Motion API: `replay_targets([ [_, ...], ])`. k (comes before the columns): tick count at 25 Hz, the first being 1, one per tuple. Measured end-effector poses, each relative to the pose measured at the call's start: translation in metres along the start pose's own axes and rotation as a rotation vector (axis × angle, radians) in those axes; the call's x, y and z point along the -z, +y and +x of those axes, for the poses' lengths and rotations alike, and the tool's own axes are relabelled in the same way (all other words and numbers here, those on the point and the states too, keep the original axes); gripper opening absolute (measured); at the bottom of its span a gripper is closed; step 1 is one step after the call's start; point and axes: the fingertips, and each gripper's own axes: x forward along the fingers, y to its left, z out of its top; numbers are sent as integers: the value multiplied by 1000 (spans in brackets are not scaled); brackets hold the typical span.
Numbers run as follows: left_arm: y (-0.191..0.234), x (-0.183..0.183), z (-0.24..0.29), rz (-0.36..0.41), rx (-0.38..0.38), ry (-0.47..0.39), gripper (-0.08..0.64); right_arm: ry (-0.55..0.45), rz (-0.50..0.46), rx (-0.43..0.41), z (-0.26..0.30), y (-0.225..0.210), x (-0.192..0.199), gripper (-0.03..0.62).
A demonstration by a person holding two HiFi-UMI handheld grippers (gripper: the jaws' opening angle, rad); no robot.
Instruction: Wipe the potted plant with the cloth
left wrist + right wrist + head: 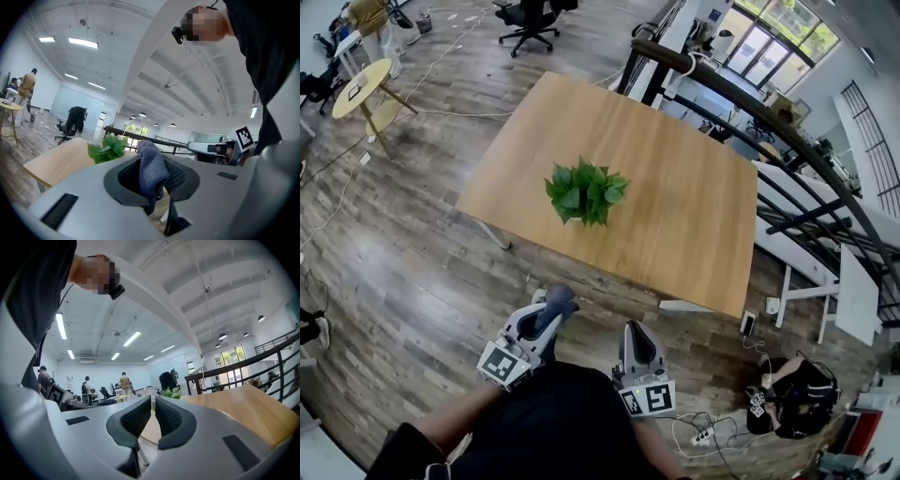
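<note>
Left gripper [551, 309] pinches grey cloth [152, 171]; right gripper [639, 345] pressed together, empty; both short of table [675, 225] bearing potted plant [585, 192]

Your head camera looks steeply down from just off the near edge of the table [675, 216] — left claw [553, 309] and right claw [636, 330] low in frame. Each claw camera rides close behind its jaws, facing level toward that table; all three views share the potted plant [586, 192].

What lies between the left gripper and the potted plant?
Head view: floor, then bare tabletop, between left gripper and potted plant.
</note>
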Motion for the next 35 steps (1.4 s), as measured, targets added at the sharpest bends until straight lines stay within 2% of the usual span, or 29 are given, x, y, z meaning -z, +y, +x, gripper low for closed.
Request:
replay_targets([
  [3,53,-20,18,4,-46,0,86,6,-18,-25,54,-7,-7,28],
  [4,69,-29,26,3,-57,-3,87,18,-28,-38,72,-9,-6,56],
  [5,84,-35,33,6,-62,-3,86,33,-40,-53,89,-11,-3,112],
  [7,116,-38,45,21,-70,-3,86,68,-78,-81,120,-18,8,155],
  [10,164,-33,60,39,-98,-23,86,145,-126,-117,160,-32,44,173],
  [15,221,-9,83,-62,-187,17,87,296,-164,-182,202,-58,111,220],
  [19,248,9,110,-63,-217,41,86,375,-192,-220,237,-79,161,255],
  [22,268,44,126,-93,-248,90,86,455,-229,-244,257,-93,194,275],
  [24,274,60,135,-85,-264,143,86,479,-220,-254,269,-103,208,285],
  [29,285,87,153,-52,-258,225,86,460,-285,-306,299,-107,214,313],
  [33,296,97,168,-86,-250,253,86,501,-371,-410,307,-102,219,330],
  [35,296,103,176,-81,-213,267,87,506,-359,-431,308,-99,217,331],
])
